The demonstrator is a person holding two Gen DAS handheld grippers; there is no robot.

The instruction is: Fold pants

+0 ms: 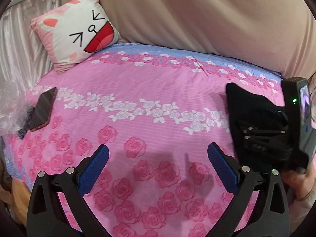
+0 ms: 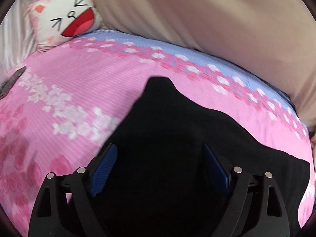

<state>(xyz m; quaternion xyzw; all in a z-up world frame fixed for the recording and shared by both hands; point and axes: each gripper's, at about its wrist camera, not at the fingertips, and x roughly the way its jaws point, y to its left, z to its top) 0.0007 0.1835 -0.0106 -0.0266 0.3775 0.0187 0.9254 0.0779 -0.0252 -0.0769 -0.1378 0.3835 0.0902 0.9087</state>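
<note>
A pair of black pants (image 2: 177,138) lies in a dark heap on the bed's pink rose-print sheet (image 1: 138,83), toward its right side. The right gripper (image 2: 159,164) hangs over the heap with its blue pads (image 2: 104,167) spread wide; the cloth shows between them, but neither pad presses on it, so it holds nothing. From the left wrist view this same tool appears at the right edge, in a hand (image 1: 302,183), above the black cloth. The left gripper (image 1: 158,152) is over bare sheet, well apart from the pants, jaws wide open and empty. A cat-face cushion (image 1: 77,31) leans at the far left corner against beige fabric (image 1: 197,9). A dark phone (image 1: 42,108) lies near the sheet's left edge.
</note>
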